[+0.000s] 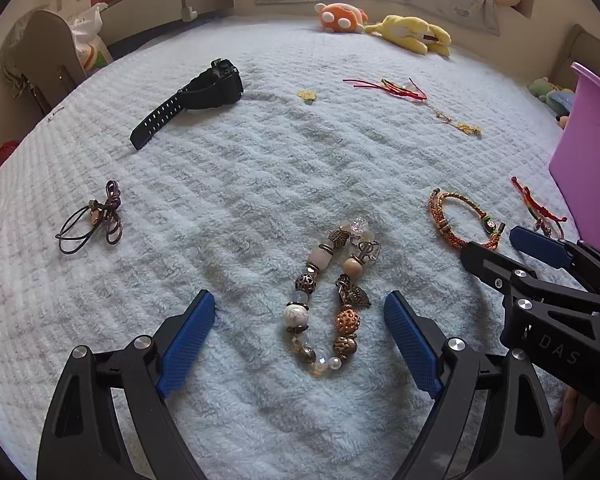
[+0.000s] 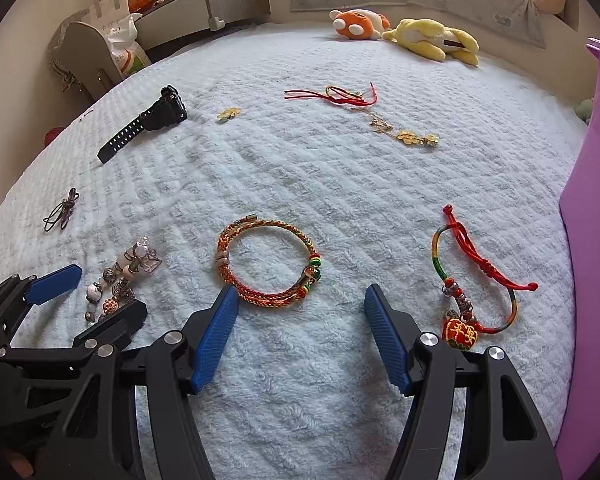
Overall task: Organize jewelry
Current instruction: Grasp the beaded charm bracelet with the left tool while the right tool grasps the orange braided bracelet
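A beaded charm bracelet lies on the pale blue blanket, between the open fingers of my left gripper. It also shows in the right wrist view. An orange braided bracelet lies just ahead of my open, empty right gripper; it also shows in the left wrist view. A red and rainbow cord bracelet with a red charm lies right of it. A black watch, a dark cord loop, a red string bracelet and a gold chain lie further off.
A purple box stands at the right edge of the bed. Orange and yellow plush toys lie at the far side. A small gold flower piece lies mid-bed. A chair and bags stand at the left.
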### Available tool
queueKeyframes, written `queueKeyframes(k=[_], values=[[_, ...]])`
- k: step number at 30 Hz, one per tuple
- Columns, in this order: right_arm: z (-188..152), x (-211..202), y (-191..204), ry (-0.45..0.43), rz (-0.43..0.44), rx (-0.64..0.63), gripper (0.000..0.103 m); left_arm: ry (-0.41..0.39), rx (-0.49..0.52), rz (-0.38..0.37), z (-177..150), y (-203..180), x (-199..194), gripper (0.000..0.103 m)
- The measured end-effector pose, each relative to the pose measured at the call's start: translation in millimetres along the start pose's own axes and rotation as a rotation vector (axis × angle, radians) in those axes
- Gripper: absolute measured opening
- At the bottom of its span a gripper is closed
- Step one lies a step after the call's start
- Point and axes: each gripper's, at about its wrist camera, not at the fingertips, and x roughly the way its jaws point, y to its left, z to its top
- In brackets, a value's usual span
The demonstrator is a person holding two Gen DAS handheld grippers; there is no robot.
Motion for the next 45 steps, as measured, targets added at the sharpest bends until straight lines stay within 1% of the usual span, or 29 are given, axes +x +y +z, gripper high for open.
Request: queueKeyframes(k=[10, 14, 16, 17, 18, 20, 23, 28, 29, 30, 31, 33, 35, 36, 37, 38, 39, 41, 43, 45], values=[[4.6, 9.3, 1.7, 0.006, 0.016, -0.031, 0.063, -0.02, 0.009, 0.004, -1.2, -1.4, 4.1, 0.084], [6.8, 12.5, 7.2, 0.009, 0.002, -0.062, 0.063, -0.022, 0.027, 0.01, -4.2, -4.9, 1.2, 0.077], [7.4, 13.1, 8.9, 0.01, -0.004, -0.067, 0.062, -0.02, 0.03, 0.009, -4.1, -5.4, 1.2, 0.074], [7.7, 13.2, 9.4, 0.01, -0.005, -0.067, 0.062, -0.019, 0.032, 0.007, -3.7, -5.9, 0.9, 0.072], [7.7, 13.4, 10.0, 0.01, -0.008, -0.069, 0.062, -0.021, 0.041, 0.0, -3.1, -7.5, 0.5, 0.065], [7.6, 14.0, 11.0, 0.01, -0.017, -0.075, 0.062, -0.028, 0.088, 0.005, -3.2, -15.5, -0.5, 0.057], [7.7, 14.4, 12.4, 0.009, -0.028, -0.082, 0.062, -0.026, 0.126, 0.034, -3.2, -22.5, 1.8, 0.057], [10.4, 17.2, 15.6, 0.008, -0.039, -0.087, 0.062, -0.029, 0.151, 0.028, 0.9, -25.2, 3.8, 0.056], [10.1, 16.7, 15.6, 0.005, -0.037, -0.088, 0.059, -0.03, 0.157, 0.022, 1.3, -25.5, 3.6, 0.053], [9.9, 16.0, 15.9, 0.003, -0.033, -0.089, 0.057, -0.033, 0.165, 0.013, 1.0, -26.3, 2.8, 0.047], [9.4, 15.3, 17.1, 0.001, -0.033, -0.095, 0.055, -0.036, 0.175, 0.007, 0.1, -27.7, 1.8, 0.045], [8.2, 14.0, 22.5, -0.004, -0.036, -0.12, 0.044, -0.037, 0.187, 0.008, -1.6, -29.5, 0.8, 0.04], [8.0, 12.9, 26.5, -0.006, -0.038, -0.13, 0.04, -0.036, 0.184, -0.003, -2.3, -28.0, -0.1, 0.036], [8.1, 12.8, 26.6, -0.005, -0.034, -0.126, 0.038, -0.035, 0.181, -0.02, -2.3, -27.0, -1.1, 0.027], [8.2, 12.8, 26.3, -0.004, -0.03, -0.123, 0.036, -0.034, 0.181, -0.043, -2.4, -26.8, -2.4, 0.022], [8.0, 12.2, 26.7, -0.004, -0.021, -0.124, 0.029, -0.034, 0.189, -0.051, -3.3, -28.2, -3.8, 0.014], [7.8, 11.3, 28.2, -0.004, -0.012, -0.129, 0.02, -0.033, 0.197, -0.054, -3.7, -29.4, -4.6, 0.011], [7.2, 9.2, 33.5, -0.008, -0.019, -0.149, 0.014, -0.031, 0.195, -0.063, -3.9, -28.5, -5.6, 0.011], [6.4, 7.0, 34.2, -0.011, -0.017, -0.141, 0.01, -0.026, 0.173, -0.083, -2.1, -24.8, -6.7, 0.011], [6.6, 3.9, 30.1, -0.012, 0.0, -0.102, 0.009, -0.024, 0.157, -0.097, -0.4, -22.0, -8.8, 0.011]])
